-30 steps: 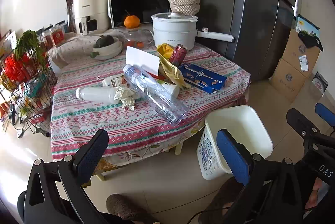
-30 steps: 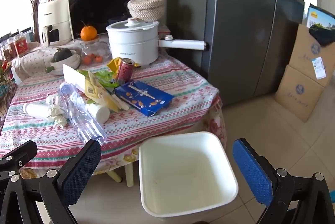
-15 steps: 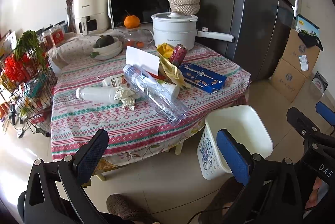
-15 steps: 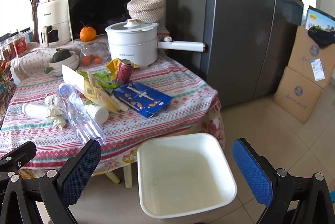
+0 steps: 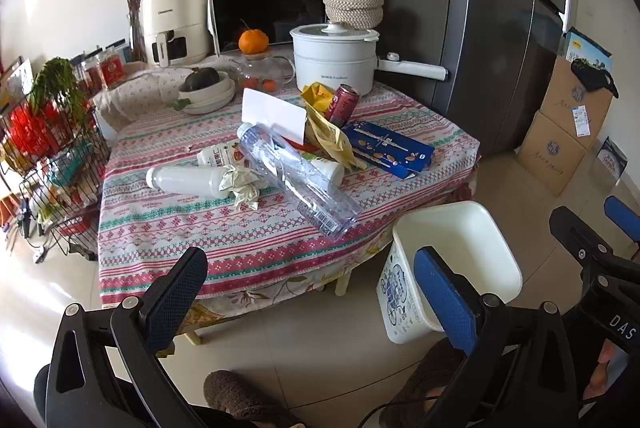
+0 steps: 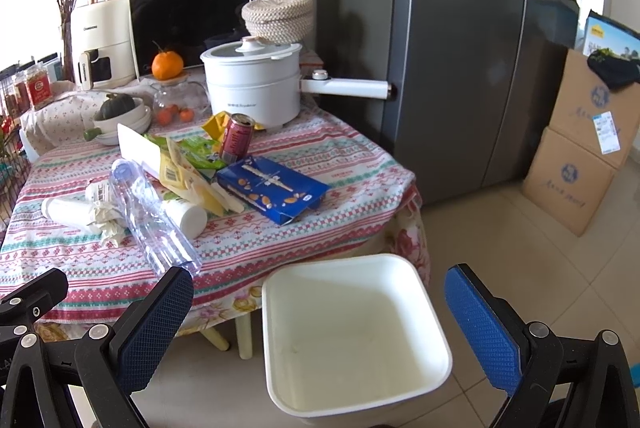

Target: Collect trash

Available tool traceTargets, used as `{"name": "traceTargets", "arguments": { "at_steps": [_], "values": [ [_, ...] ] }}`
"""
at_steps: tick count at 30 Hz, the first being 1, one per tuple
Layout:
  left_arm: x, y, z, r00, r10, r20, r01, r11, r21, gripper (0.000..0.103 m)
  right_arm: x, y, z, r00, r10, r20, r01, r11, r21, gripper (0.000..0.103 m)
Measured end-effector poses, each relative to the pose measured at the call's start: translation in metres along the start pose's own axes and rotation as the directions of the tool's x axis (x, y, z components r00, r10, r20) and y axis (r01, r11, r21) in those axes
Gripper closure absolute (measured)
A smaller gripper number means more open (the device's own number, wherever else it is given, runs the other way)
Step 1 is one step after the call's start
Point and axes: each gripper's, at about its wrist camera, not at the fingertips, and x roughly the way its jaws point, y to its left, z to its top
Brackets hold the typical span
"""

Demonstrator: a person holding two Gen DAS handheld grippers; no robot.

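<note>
Both grippers are being held low in front of the table, pointing forward over the floor and well short of the trash. The left gripper is being kept level, jaws spread wide, nothing gripped or touched. The right gripper is being held just above the white bin, jaws likewise wide apart and empty; the bin is sitting on the floor beside the table's near corner, nothing seen inside.

Trash is lying clustered mid-table: a clear plastic bottle on its side pointing toward the near edge, a white bottle with crumpled paper at its end, a blue snack box, yellow wrappers, a red can leaning at the back, a white card propped up.

Compared with a second ago, almost nothing is being changed: jaw opening is unchanged, trash is unmoved, and only a slight drift of the right wrist view is being registered.
</note>
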Motion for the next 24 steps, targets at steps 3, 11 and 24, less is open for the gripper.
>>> {"name": "traceTargets", "arguments": {
  "at_steps": [3,11,24],
  "values": [
    [-0.0003,-0.0001,0.0001,1.0,0.001,0.0,-0.001,1.0,0.001,0.0,-0.0002,0.0,0.0001,1.0,0.0,0.0,0.0,1.0,0.003,0.0],
    [-0.001,0.0001,0.0005,1.0,0.002,0.0,-0.002,1.0,0.001,0.0,-0.0009,-0.002,-0.0008,1.0,-0.001,0.002,0.001,1.0,0.007,0.0],
    [-0.0013,-0.0015,0.0,1.0,0.005,0.0,-0.005,1.0,0.003,0.0,-0.0004,-0.0022,-0.0011,1.0,0.0,0.0,0.0,1.0,0.006,0.0]
  ]
}}
